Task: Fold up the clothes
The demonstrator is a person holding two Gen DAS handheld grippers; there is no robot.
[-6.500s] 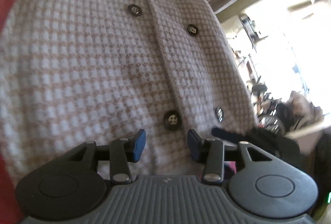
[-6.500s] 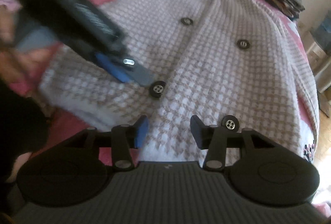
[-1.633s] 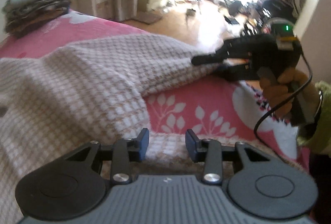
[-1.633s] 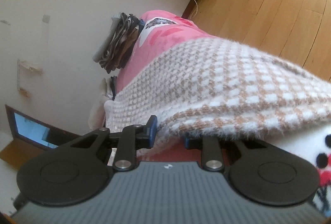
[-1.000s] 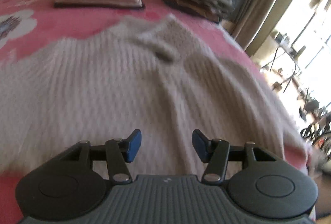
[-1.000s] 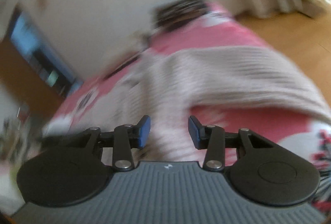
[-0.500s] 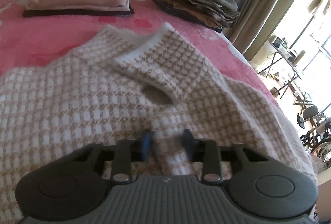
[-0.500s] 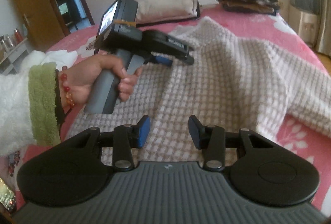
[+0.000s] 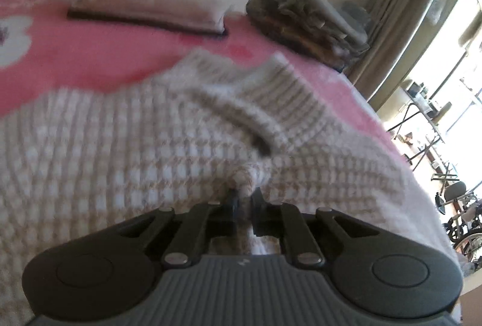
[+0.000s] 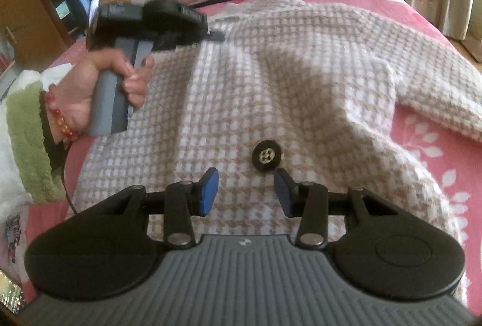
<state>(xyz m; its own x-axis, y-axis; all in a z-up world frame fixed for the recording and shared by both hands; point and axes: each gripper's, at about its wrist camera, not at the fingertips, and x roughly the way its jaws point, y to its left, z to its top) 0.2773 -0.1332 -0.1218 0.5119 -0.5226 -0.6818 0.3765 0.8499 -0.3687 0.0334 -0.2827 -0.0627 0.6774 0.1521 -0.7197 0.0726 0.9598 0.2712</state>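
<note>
Jaws: my left gripper clamped on pinch of knit cardigan; my right gripper apart, empty, hovering near button. Cardigan spread across pink bed. Handling: soft, thick, floppy; best grasped at edges.

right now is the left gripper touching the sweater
Touching. The left wrist view shows the left gripper shut on a pinched-up ridge of the sweater, with the knit bunched between its fingertips and no gap visible.
</note>
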